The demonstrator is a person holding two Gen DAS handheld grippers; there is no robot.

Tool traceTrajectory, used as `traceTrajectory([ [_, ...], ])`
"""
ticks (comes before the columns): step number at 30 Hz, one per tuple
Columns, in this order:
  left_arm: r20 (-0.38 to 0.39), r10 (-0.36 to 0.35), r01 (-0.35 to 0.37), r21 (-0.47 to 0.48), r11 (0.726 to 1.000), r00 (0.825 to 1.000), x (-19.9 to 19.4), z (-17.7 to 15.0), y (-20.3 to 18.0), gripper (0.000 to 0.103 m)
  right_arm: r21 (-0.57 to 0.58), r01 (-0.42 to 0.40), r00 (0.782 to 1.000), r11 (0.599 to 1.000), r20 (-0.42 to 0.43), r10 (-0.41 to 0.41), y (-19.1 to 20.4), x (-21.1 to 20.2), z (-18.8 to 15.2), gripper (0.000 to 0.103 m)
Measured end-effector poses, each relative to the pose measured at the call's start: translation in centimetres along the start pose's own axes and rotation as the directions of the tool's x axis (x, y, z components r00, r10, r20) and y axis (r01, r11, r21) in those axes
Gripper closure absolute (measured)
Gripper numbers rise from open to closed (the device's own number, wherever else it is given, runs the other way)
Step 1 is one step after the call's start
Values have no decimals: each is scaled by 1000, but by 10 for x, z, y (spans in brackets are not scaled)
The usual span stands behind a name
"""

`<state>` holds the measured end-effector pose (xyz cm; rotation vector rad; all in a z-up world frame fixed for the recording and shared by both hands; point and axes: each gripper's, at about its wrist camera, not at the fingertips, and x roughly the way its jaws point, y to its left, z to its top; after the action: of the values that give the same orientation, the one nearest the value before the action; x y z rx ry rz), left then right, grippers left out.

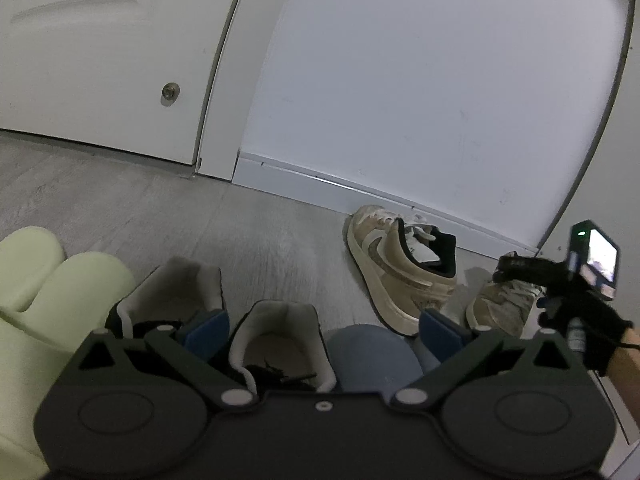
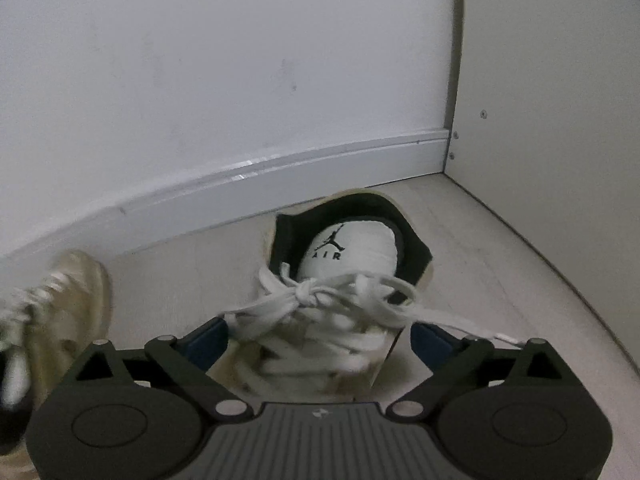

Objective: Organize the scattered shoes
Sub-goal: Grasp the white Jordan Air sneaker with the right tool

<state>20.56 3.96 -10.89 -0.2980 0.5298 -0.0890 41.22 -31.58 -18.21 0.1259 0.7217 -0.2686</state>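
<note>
A: Right gripper?
B: Fingers spread either side of a tan sneaker, near the baseboard.
A: Left gripper?
B: Fingers released, above a grey shoe, well off the baseboard.

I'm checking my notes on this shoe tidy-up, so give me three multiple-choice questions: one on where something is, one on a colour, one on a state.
1. Where is the tan sneaker seen by the right wrist camera?
A. On a shelf
B. Between the fingers of the right gripper
C. Inside a box

2. What colour are the slippers at the left of the left wrist view?
A. Pale green
B. Red
C. Black

3. What state are that sneaker's white laces in?
A. Taken out
B. Loose and untied
C. Tied in a knot

Answers:
1 B: a blue-padded finger stands on each side of the shoe.
2 A: both look pale green against the grey floor.
3 C: a knot with loops sits just below the tongue.
</note>
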Motion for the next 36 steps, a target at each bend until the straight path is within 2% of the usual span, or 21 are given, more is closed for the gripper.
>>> traceTrajectory([
  [4, -12, -3, 3, -1, 1000, 1000, 2, 0, 0, 0, -62, -55, 998, 997, -13, 55, -2, 5, -1, 1],
  [8, -15, -4, 4, 7, 1000, 1000, 3, 0, 0, 0, -136, -148, 989, 980, -37, 144, -12, 1, -1, 6],
  [11, -8, -6, 6, 6, 1000, 1000, 1, 0, -1, 0, -234, -245, 969, 941, -84, 231, -22, -10, -7, 6],
  [17, 12, -12, 12, 1, 1000, 1000, -3, 0, -2, 0, -325, -325, 945, 888, -151, 290, -32, -39, -29, 6],
  [23, 15, -28, 29, -24, 999, 999, -9, 0, 0, 0, -426, -416, 908, 804, -250, 337, -51, -74, -56, 6],
  [31, 61, -31, 37, -93, 995, 998, -26, -2, 8, 0, -502, -494, 865, 710, -363, 345, -67, -125, -98, 6],
  [36, 64, -12, 20, -135, 991, 998, -32, -3, 13, 0, -611, -495, 869, 617, -366, 335, -53, -145, -111, 6],
])
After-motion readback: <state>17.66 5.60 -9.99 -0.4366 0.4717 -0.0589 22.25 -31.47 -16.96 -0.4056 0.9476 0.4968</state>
